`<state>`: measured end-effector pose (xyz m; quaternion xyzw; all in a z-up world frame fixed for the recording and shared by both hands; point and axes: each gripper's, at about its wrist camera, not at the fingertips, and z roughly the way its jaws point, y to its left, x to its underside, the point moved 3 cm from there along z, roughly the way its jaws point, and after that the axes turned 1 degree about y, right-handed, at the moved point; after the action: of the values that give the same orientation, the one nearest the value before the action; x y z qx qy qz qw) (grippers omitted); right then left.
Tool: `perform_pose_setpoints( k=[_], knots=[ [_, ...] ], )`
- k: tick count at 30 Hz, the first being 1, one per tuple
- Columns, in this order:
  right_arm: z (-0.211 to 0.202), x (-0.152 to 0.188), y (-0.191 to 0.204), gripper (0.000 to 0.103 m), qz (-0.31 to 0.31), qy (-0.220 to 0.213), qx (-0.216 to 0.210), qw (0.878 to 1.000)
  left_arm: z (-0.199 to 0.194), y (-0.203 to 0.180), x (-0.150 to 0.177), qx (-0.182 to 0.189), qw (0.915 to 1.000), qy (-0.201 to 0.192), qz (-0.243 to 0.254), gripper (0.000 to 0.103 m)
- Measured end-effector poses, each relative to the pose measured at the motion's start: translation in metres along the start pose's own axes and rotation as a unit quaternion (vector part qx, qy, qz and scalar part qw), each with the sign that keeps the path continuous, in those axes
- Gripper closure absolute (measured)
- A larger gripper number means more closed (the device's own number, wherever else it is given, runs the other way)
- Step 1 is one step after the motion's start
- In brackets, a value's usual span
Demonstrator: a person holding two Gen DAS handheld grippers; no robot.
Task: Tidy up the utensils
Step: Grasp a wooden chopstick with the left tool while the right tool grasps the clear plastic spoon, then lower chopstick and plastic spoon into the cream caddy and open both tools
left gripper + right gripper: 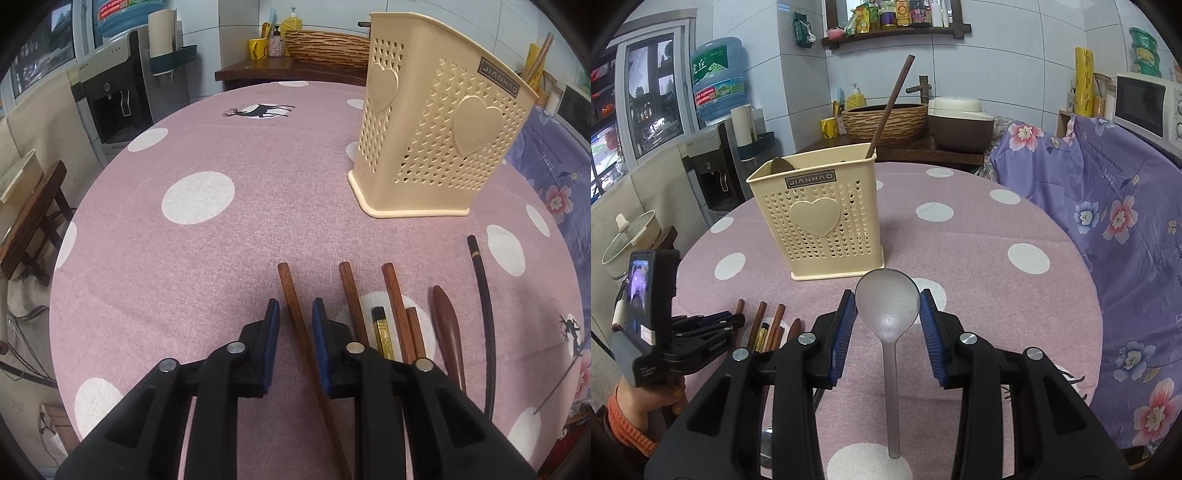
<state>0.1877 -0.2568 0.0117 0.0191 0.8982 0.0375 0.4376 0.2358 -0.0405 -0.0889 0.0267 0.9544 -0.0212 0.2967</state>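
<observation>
A cream perforated utensil holder [436, 129] stands on the pink dotted tablecloth [221, 240]; in the right wrist view the holder [820, 221] has a brown chopstick [892, 103] and a spoon inside. My left gripper [295, 314] is open, its fingers on either side of a brown wooden chopstick [301, 332] lying on the cloth. More chopsticks [397, 310], a gold-black one [382, 332], a brown spoon handle [448, 332] and a black chopstick [485, 302] lie to the right. My right gripper [887, 310] is open around a translucent grey spoon [888, 314] lying on the cloth.
The left gripper [713, 328] shows in the right wrist view beside the chopsticks [764, 325]. A purple floral cover [1108, 221] drapes to the right. A water dispenser [110, 103] and a wooden counter with a basket [886, 122] stand behind the table.
</observation>
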Motion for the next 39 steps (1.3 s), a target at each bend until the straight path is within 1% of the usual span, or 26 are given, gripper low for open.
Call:
perform_pose_setpoints(
  k=[3,12,15,20,22,25,29,32,35,39],
  knots=[
    [0.000,0.000,-0.001,0.066,0.002,0.000,-0.001,1.000,0.002,-0.003,-0.002,-0.016,0.9999,-0.004,0.003,0.092],
    [0.000,0.002,-0.003,0.066,0.006,0.001,0.002,1.000,0.003,-0.007,-0.005,-0.027,0.9995,-0.011,0.006,0.094],
    [0.000,0.002,-0.004,0.066,0.007,0.000,0.001,1.000,0.005,-0.008,-0.007,-0.024,0.9996,-0.011,0.004,0.095],
    [0.001,0.003,-0.005,0.066,0.010,-0.001,-0.003,1.000,0.001,-0.003,-0.012,-0.002,0.9999,-0.014,-0.007,0.095],
    [0.000,0.003,-0.006,0.066,0.011,-0.001,-0.006,1.000,-0.009,0.000,-0.017,0.008,0.9996,-0.026,-0.011,0.095],
    [-0.001,0.001,-0.008,0.066,0.016,-0.003,-0.014,1.000,-0.035,0.003,-0.028,0.031,0.9978,-0.057,-0.014,0.095],
    [-0.003,-0.003,-0.009,0.066,0.018,-0.007,-0.021,1.000,-0.083,0.009,-0.048,0.051,0.9919,-0.116,-0.010,0.095],
    [-0.007,-0.006,-0.009,0.066,0.021,-0.012,-0.027,0.999,-0.114,0.013,-0.058,0.060,0.9866,-0.151,-0.008,0.095],
    [-0.011,-0.010,-0.009,0.066,0.022,-0.018,-0.032,0.999,-0.137,0.018,-0.066,0.069,0.9817,-0.177,-0.009,0.095],
    [-0.015,-0.014,-0.009,0.066,0.027,-0.020,-0.048,0.998,-0.149,0.023,-0.068,0.070,0.9777,-0.198,-0.013,0.095]
  ],
)
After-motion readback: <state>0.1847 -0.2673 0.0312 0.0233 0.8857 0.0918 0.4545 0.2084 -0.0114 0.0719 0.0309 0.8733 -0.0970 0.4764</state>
